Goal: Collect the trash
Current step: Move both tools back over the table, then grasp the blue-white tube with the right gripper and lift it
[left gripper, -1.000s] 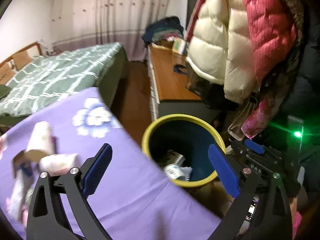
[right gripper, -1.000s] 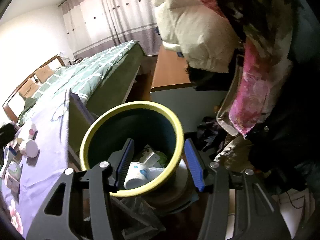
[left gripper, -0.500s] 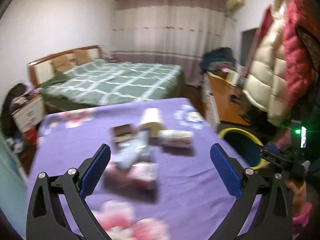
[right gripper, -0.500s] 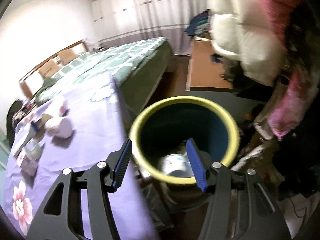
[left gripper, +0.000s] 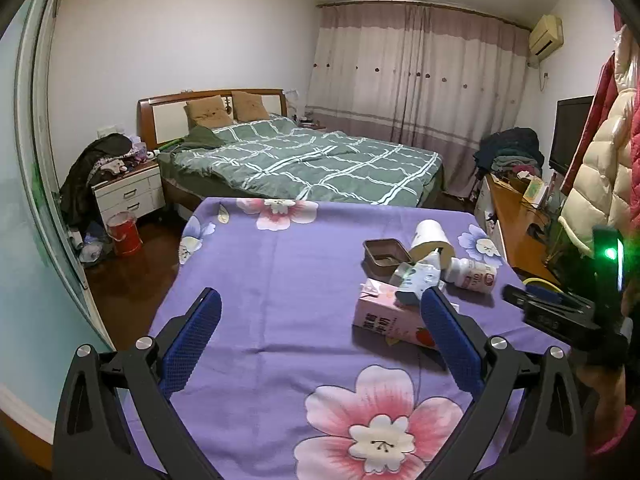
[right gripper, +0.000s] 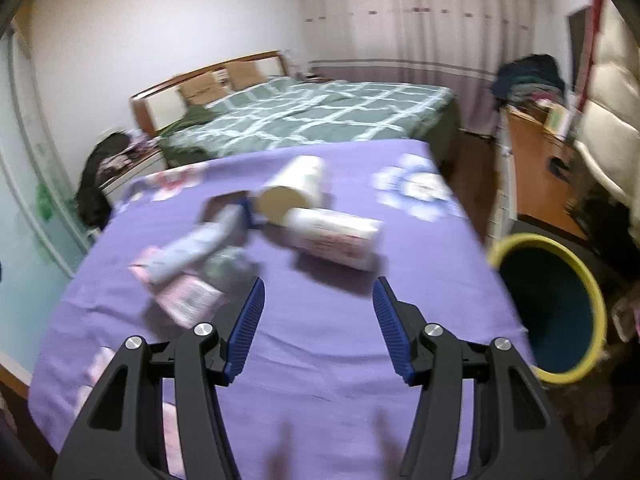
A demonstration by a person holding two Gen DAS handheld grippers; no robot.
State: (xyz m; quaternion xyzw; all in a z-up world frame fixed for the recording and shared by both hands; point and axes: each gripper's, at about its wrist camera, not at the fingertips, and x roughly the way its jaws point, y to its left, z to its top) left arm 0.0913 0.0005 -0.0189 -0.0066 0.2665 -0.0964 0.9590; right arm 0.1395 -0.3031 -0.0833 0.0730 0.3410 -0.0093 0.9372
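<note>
A pile of trash lies on the purple flowered tablecloth (left gripper: 280, 280): a pink carton (left gripper: 386, 318), a white bottle (left gripper: 472, 274), a paper cup on its side (left gripper: 432, 236), a brown tray (left gripper: 384, 254) and a crumpled pale wrapper (left gripper: 420, 276). My left gripper (left gripper: 320, 340) is open and empty, above the cloth, left of the pile. My right gripper (right gripper: 320, 312) is open and empty, just short of the white bottle (right gripper: 336, 236) and the cup (right gripper: 296, 188). The yellow-rimmed bin (right gripper: 556, 304) stands off the table's right edge.
A green checked bed (left gripper: 312, 168) stands beyond the table. A wooden desk (left gripper: 516, 220) and hanging coats (left gripper: 600, 176) are on the right. A nightstand (left gripper: 128, 196) and a red bucket (left gripper: 124, 232) are at the left. The right gripper's body (left gripper: 560, 312) shows in the left wrist view.
Both grippers have swung left, away from the bin and back over the table toward the trash pile. Both stay open and empty.
</note>
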